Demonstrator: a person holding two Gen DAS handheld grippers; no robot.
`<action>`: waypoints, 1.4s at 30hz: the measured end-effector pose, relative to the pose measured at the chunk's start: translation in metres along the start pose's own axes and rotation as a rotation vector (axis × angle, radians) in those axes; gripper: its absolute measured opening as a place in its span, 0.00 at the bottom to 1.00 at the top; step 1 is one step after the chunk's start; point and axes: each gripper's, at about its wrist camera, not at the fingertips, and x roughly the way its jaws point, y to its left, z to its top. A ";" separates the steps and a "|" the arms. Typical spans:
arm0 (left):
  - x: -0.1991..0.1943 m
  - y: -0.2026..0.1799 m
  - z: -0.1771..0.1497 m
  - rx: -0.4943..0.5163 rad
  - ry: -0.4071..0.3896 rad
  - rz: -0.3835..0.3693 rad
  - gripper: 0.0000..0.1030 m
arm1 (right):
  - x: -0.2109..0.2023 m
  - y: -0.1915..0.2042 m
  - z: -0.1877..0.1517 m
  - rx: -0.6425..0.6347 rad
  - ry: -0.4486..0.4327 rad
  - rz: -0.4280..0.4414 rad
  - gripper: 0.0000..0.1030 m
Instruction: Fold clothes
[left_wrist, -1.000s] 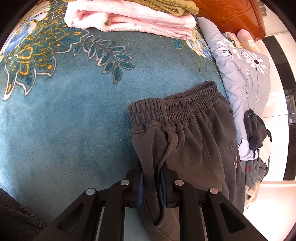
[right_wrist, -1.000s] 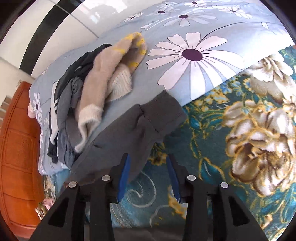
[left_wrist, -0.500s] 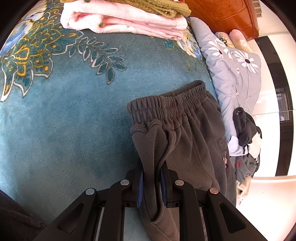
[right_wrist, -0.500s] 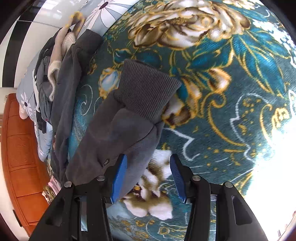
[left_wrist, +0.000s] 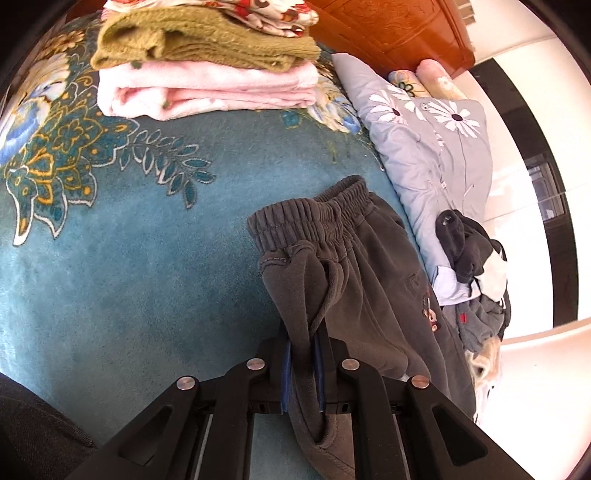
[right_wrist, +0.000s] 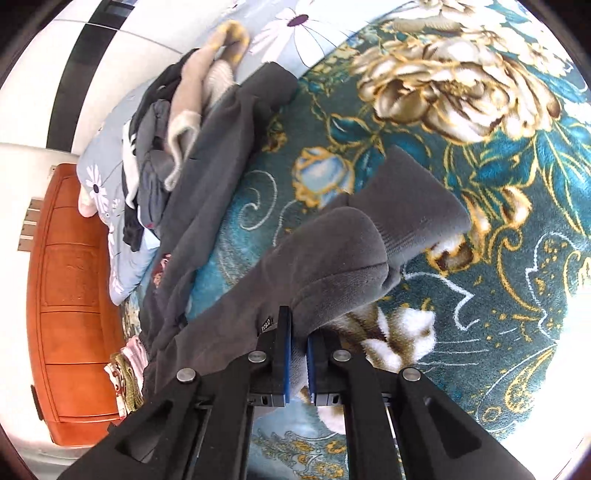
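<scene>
Sweatpants (left_wrist: 369, 295) btwn both tools' pads.

a teal blanket (left_wrist: 122, 266) with gold flowers covers the bed. a carved reddish wooden headboard (left_wrist: 391, 29) stands at its end, against a white wall (right_wrist: 33, 155). strong light, perhaps daylight, washes out the pale floor (left_wrist: 524, 387).

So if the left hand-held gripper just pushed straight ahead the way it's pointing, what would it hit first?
The left hand-held gripper is already shut on the grey sweatpants, so it would push into their bunched waistband first. Beyond that there is only teal blanket. Depth is hard to judge.
</scene>
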 end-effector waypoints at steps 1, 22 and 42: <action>-0.002 -0.001 0.002 -0.005 0.016 -0.011 0.10 | -0.004 0.004 0.004 0.007 -0.008 0.015 0.06; 0.067 -0.112 0.108 -0.030 0.186 0.012 0.15 | 0.093 0.143 0.211 0.031 0.007 0.029 0.06; 0.098 -0.152 0.120 0.078 0.149 -0.122 0.65 | 0.172 0.155 0.259 -0.026 0.024 -0.078 0.26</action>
